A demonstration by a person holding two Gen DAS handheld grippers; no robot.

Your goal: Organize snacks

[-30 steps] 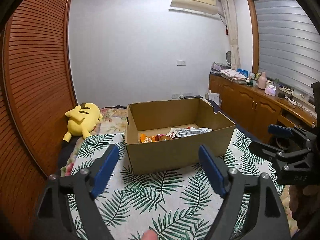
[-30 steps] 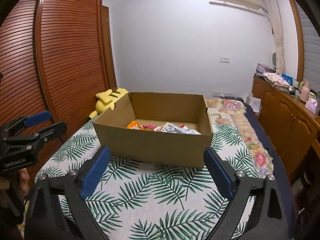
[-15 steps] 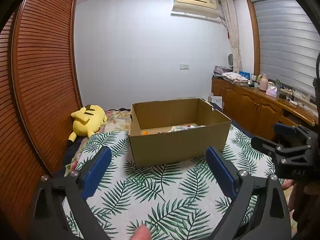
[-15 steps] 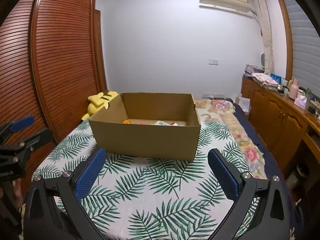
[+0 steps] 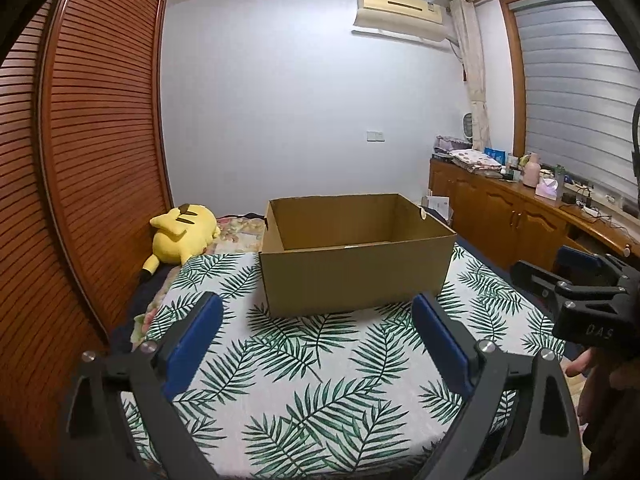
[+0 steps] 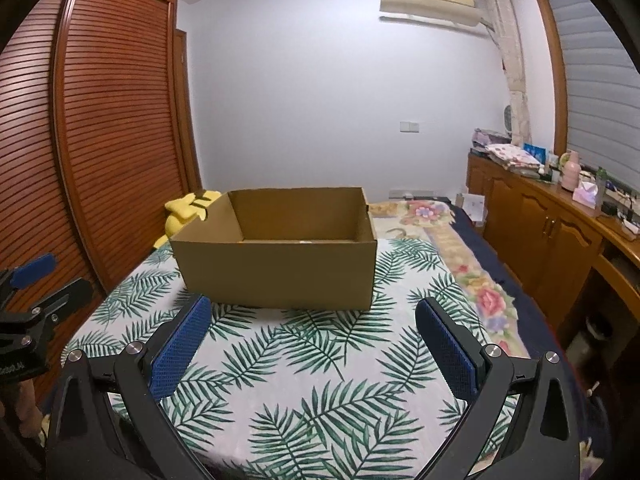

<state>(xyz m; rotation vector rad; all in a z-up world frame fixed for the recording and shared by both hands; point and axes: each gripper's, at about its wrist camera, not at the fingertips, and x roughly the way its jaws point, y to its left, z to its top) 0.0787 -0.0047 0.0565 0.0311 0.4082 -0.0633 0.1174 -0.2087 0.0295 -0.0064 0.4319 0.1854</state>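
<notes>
An open cardboard box (image 5: 356,264) (image 6: 276,268) stands on the leaf-print cloth (image 5: 320,380) ahead of both grippers. Its near wall hides what lies inside; only a pale sliver shows over the rim. My left gripper (image 5: 314,312) is open wide, short of the box, with nothing between its blue pads (image 5: 196,344). My right gripper (image 6: 314,314) is likewise open and empty in front of the box. Each gripper also shows in the other's view: the right gripper (image 5: 580,296) at the right edge, the left gripper (image 6: 32,292) at the left edge.
A yellow plush toy (image 5: 180,236) (image 6: 186,210) lies behind the box on the left, against slatted wooden doors (image 5: 80,160). A wooden sideboard (image 6: 540,224) loaded with small items runs along the right. Flowered bedding (image 6: 460,264) edges the cloth on the right.
Both grippers have drawn back from the box and sunk a little, so the snacks inside have dropped out of sight behind its near wall. The left jaws have widened slightly.
</notes>
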